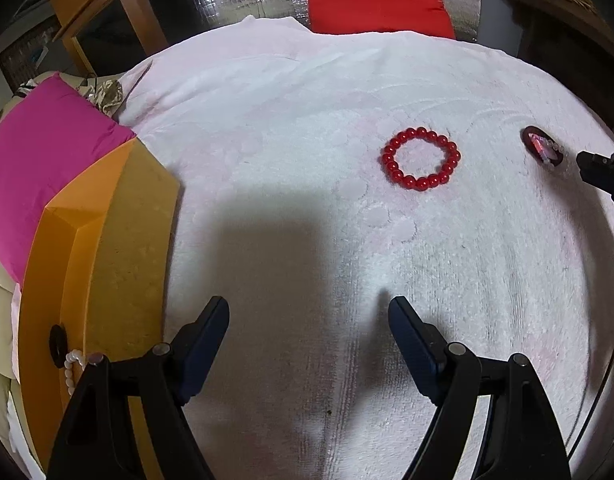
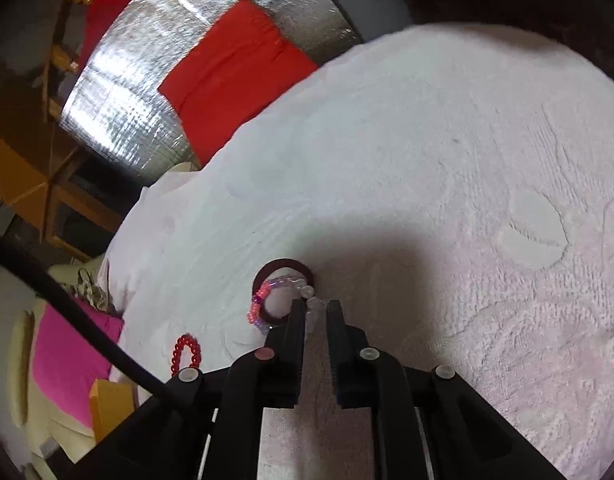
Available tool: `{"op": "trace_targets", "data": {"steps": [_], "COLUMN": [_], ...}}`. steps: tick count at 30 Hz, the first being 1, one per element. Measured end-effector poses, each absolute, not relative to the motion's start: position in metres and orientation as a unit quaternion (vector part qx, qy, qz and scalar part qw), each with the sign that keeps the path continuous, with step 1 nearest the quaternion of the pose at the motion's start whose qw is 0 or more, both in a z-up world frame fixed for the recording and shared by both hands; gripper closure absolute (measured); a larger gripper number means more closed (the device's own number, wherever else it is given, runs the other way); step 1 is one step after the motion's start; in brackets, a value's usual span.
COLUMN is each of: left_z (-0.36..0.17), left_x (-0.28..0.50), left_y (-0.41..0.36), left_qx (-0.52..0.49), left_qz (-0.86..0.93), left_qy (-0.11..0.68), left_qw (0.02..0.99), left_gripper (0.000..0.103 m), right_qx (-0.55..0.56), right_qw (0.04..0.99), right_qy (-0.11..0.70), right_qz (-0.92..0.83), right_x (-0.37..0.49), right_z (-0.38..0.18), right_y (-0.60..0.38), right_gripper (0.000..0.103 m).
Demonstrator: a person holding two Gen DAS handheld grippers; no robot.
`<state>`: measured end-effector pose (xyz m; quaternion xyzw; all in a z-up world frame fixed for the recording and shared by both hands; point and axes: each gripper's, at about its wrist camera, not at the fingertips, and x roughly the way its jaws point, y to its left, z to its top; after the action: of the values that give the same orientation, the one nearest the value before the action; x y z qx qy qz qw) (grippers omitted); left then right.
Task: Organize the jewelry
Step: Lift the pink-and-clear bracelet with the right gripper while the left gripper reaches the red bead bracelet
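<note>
The right gripper [image 2: 316,312] sits nearly shut around clear beads of the light, floppy bead bracelet [image 2: 267,300]. Left gripper [image 1: 309,312] gapes empty.

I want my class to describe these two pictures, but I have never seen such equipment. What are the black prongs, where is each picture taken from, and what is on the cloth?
A person holds handheld tongs in each hand; a camera on each looks along its two fingers. The left camera shows the left tongs open above a pale pink plush blanket, with a red round-bead bracelet ahead and an orange box beside. The right camera shows the right tongs nearly closed around clear beads of a pink-and-clear beaded bracelet lying across a dark maroon ring-shaped bangle. Whether they actually grip is unclear.
</note>
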<state>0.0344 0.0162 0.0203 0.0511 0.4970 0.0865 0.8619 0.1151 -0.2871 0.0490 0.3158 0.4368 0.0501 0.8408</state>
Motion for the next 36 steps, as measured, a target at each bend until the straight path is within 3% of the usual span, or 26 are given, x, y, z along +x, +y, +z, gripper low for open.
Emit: {"op": "trace_targets", "data": {"steps": [2, 5, 9, 11, 13, 14, 36], "left_z": [0.019, 0.019, 0.02, 0.02, 0.021, 0.021, 0.032], "left_x": [0.034, 0.033, 0.031, 0.031, 0.031, 0.031, 0.077], "left_y": [0.016, 0.017, 0.021, 0.022, 0.023, 0.024, 0.043], "left_qx": [0.054, 0.058, 0.058, 0.059, 0.059, 0.058, -0.021], "left_qz": [0.087, 0.088, 0.091, 0.09, 0.091, 0.091, 0.104], "left_qy": [0.498, 0.497, 0.496, 0.496, 0.496, 0.496, 0.444], "left_qw": [0.861, 0.861, 0.862, 0.862, 0.862, 0.862, 0.89], "left_gripper": [0.021, 0.021, 0.021, 0.021, 0.021, 0.021, 0.021], "right_qx": [0.32, 0.323, 0.318, 0.307, 0.296, 0.292, 0.297], "right_qw": [0.84, 0.841, 0.848, 0.853, 0.857, 0.858, 0.836], "right_qy": [0.436, 0.432, 0.42, 0.419, 0.418, 0.42, 0.451], "right_qz": [0.05, 0.045, 0.052, 0.054, 0.05, 0.05, 0.1], "right_x": [0.117, 0.121, 0.125, 0.127, 0.127, 0.128, 0.092], "right_z": [0.046, 0.042, 0.04, 0.039, 0.038, 0.038, 0.052], "right_y": [-0.289, -0.289, -0.282, -0.277, -0.272, -0.27, -0.276], "right_gripper": [0.089, 0.075, 0.073, 0.074, 0.091, 0.092, 0.094]}}
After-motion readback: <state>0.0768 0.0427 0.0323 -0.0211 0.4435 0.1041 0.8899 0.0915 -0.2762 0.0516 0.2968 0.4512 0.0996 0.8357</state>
